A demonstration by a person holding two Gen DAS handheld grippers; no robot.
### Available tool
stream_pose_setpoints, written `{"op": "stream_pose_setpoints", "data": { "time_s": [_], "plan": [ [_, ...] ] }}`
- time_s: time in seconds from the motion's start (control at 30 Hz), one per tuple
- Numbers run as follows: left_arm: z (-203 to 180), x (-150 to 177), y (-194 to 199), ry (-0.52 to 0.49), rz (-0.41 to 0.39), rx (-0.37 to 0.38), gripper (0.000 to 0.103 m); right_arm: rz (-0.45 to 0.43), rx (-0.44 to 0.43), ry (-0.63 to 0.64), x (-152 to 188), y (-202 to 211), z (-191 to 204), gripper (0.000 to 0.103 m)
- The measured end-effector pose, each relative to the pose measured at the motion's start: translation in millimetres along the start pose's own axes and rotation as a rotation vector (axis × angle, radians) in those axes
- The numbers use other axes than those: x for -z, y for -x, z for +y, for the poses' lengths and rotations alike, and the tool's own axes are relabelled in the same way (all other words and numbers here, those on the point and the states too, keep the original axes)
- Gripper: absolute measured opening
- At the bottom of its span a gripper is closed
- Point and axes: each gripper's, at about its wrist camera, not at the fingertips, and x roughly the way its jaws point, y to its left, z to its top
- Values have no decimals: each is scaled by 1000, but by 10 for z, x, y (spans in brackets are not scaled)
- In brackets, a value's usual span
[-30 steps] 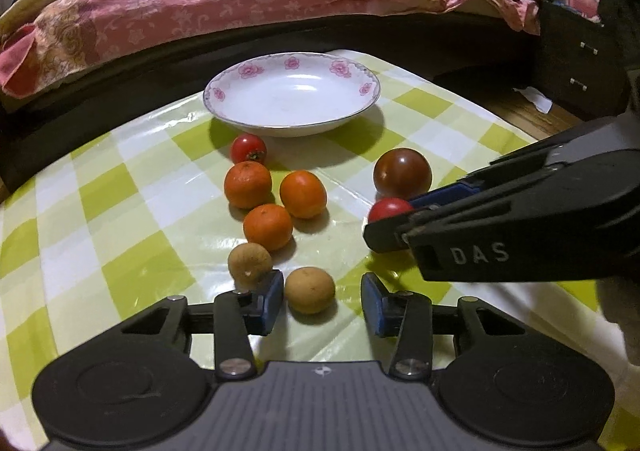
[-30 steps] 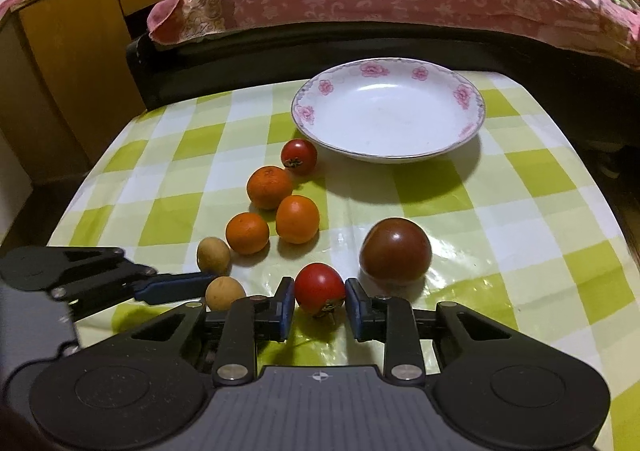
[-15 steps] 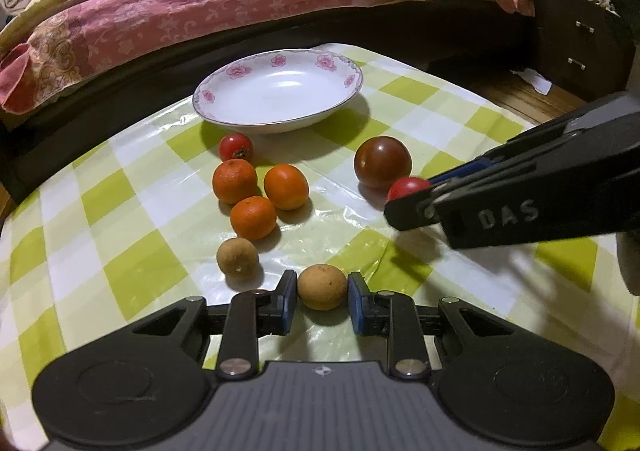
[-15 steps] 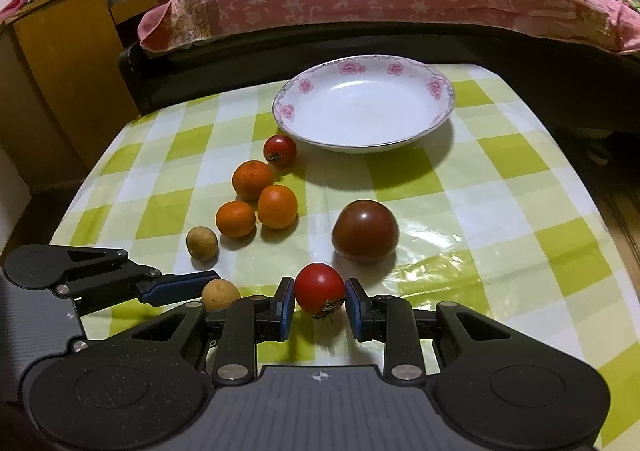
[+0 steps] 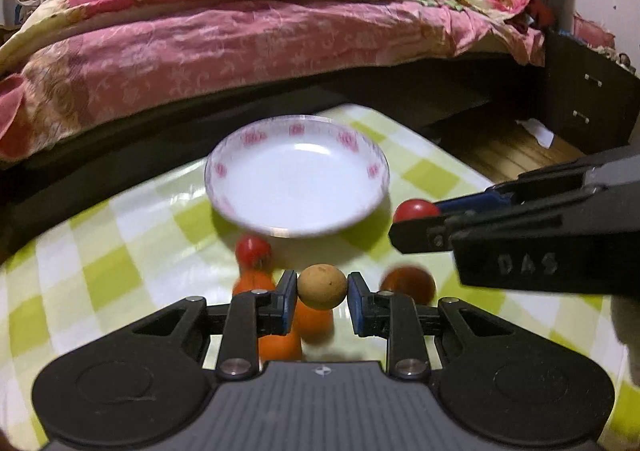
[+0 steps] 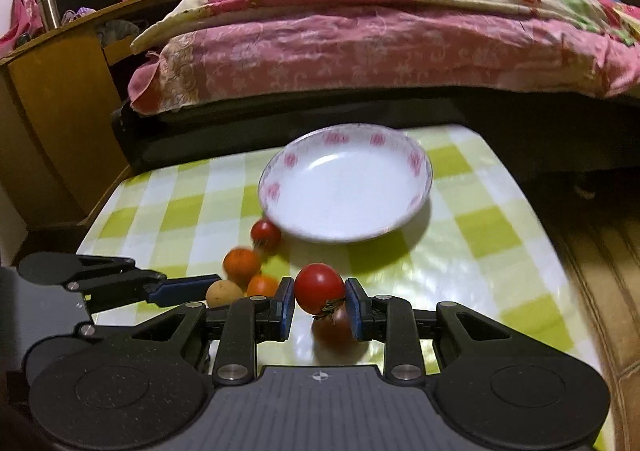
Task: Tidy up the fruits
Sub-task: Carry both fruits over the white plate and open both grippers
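My left gripper [image 5: 322, 299] is shut on a small tan round fruit [image 5: 322, 286] and holds it above the table, short of the white floral plate [image 5: 256, 139]. My right gripper [image 6: 320, 301] is shut on a red tomato [image 6: 319, 287], also lifted; it shows at the right of the left wrist view [image 5: 416, 209]. On the checked tablecloth below lie a small red tomato [image 6: 266, 234], orange tangerines [image 6: 241, 264] and a dark tomato [image 5: 408, 283]. The plate [image 6: 420, 163] holds nothing.
The table [image 6: 500, 227] has a green and white checked cover. A bed with a pink quilt [image 6: 360, 51] runs behind it. A wooden cabinet [image 6: 52, 123] stands at the left, dark drawers [image 5: 588, 99] at the right, wood floor beyond the right edge.
Both grippers have lifted their fruits off the table and moved forward toward the plate. The left gripper closed on the tan fruit over the last second.
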Motion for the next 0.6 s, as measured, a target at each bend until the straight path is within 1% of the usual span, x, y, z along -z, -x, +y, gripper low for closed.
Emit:
{"op": "stream_pose_setpoints", "data": {
  "time_s": [0.13,0.27,0.43,0.53,0.6],
  "plan": [
    [67,-235,-188,-2,-7,-1,34,-13,11,16,-193,-169,-61,24],
    [129,-341,-358,-17,-3,-8,34,-18,18,10,-345,-343,-188,24],
    [212,-370,-553,-13,12,-17,34,-4,25,-5,-426,-528,-340,24],
    [254,-349,-624,-18,21,-33,34,4,26,6,-441,-622,-364,24],
    [288,-340,-652,-9,23,-30,34,6,25,9,-450,-676,-369,24]
  ]
}}
